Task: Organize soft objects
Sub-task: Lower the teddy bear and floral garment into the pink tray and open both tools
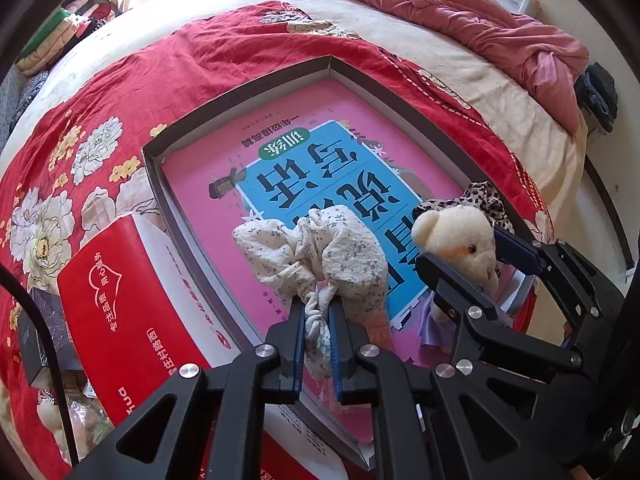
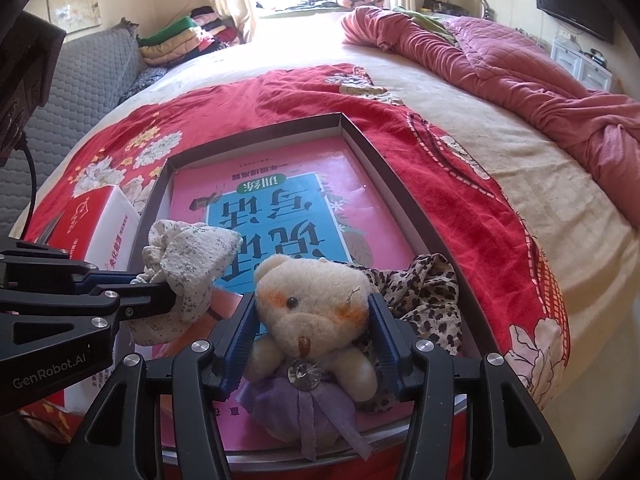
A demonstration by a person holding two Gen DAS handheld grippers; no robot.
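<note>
My left gripper (image 1: 316,312) is shut on a white floral cloth bundle (image 1: 316,248), held over the near part of a shallow grey box (image 1: 256,88) lined with a pink and blue book (image 1: 304,176). My right gripper (image 2: 312,308) is shut on the head of a cream teddy bear (image 2: 308,300) in a purple dress, at the box's near edge. A leopard-print cloth (image 2: 424,296) lies in the box just right of the bear. The left gripper (image 2: 160,300) with the floral cloth (image 2: 192,264) also shows in the right wrist view, and the bear (image 1: 460,240) in the left wrist view.
The box lies on a red floral bedspread (image 2: 304,92) on a bed. A red and white carton (image 1: 120,304) stands left of the box. A pink quilt (image 2: 500,60) is heaped at the far right. Folded clothes (image 2: 180,36) are stacked far left.
</note>
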